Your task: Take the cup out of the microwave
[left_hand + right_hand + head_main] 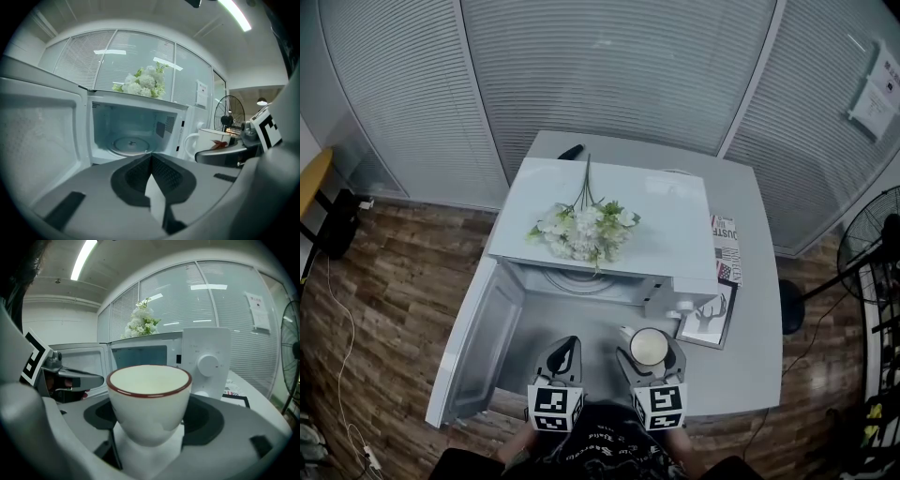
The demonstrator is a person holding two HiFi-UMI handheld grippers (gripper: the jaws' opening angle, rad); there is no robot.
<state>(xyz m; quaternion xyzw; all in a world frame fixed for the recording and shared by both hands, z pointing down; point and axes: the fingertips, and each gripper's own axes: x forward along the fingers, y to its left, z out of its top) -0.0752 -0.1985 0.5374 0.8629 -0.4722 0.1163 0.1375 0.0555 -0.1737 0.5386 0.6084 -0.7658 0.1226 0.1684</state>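
Note:
A white cup (649, 346) with a dark red rim is held upright in front of the microwave (609, 211), outside its cavity. My right gripper (650, 356) is shut on it. In the right gripper view the cup (149, 394) fills the space between the jaws, and its inside looks empty. My left gripper (564, 349) hangs beside it to the left, shut with nothing in it. The left gripper view looks over the closed jaws (151, 158) into the open cavity, where the glass turntable (129, 144) is bare. The cup (208, 139) shows at its right.
The microwave door (473, 342) swings wide open to the left. White flowers (584, 230) lie on the microwave's top. A magazine (726, 247) and a picture frame (710, 321) lie on the grey table (750, 366) to the right. The control knob (207, 364) faces me.

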